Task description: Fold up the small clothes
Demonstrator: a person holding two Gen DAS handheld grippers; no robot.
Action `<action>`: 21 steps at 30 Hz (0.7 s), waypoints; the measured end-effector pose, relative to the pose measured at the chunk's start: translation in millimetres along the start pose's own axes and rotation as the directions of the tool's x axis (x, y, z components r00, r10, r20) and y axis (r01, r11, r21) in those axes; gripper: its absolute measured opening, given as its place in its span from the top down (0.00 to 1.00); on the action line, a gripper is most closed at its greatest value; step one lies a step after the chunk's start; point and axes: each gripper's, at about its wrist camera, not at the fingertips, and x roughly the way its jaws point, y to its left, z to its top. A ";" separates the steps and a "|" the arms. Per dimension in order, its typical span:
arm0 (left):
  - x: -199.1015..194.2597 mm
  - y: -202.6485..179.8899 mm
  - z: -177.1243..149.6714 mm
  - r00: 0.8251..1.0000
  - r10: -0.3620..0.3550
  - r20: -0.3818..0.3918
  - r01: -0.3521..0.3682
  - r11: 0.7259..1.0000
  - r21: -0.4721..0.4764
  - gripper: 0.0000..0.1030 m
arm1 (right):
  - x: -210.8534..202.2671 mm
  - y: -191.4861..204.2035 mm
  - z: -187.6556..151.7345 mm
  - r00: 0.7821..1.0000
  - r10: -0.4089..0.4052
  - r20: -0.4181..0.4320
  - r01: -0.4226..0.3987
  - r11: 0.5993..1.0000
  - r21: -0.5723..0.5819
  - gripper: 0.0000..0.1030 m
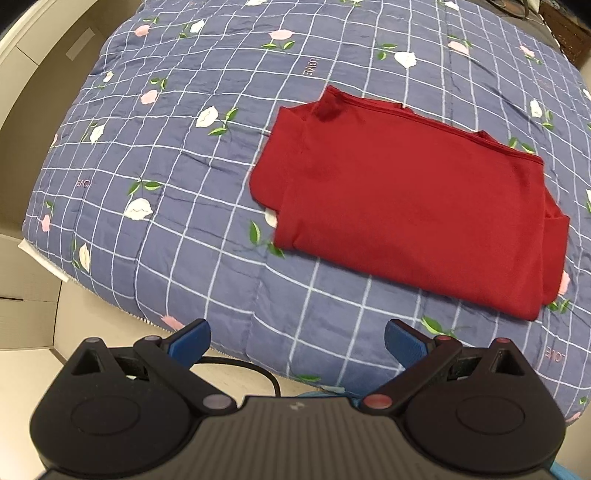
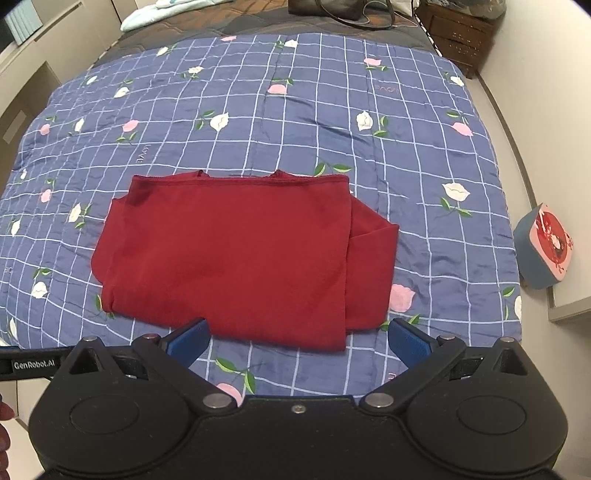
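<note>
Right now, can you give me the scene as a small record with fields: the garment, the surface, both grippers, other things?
garment: red shirt, folded into a rough rectangle, lying flat
surface: blue quilt with white grid and flower print, on a bed
left gripper: open, empty, short of the shirt, which lies ahead and to its right
right gripper: open, empty, at the shirt's near edge, not touching it
other things: box with a pink and red face, beside the bed on the right; dark bag at the far end
</note>
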 end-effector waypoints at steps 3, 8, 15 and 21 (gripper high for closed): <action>8.7 8.6 10.6 1.000 -0.010 -0.016 0.010 1.000 -0.003 0.01 | 6.8 7.5 4.9 1.000 -0.015 -0.013 0.015 1.000 0.004 0.01; 22.0 20.4 25.1 0.999 -0.010 -0.032 0.010 1.000 0.005 0.01 | 26.0 20.8 12.6 0.998 -0.030 -0.049 0.030 1.000 0.009 0.01; 46.5 37.8 34.5 0.996 -0.003 -0.088 0.003 1.000 0.005 0.01 | 71.5 51.4 18.9 0.990 -0.064 -0.125 0.058 0.997 -0.055 0.01; 67.6 55.3 40.9 0.990 0.010 -0.139 -0.011 1.000 -0.010 0.01 | 108.8 82.7 26.2 0.982 -0.093 -0.165 0.070 0.988 -0.138 0.01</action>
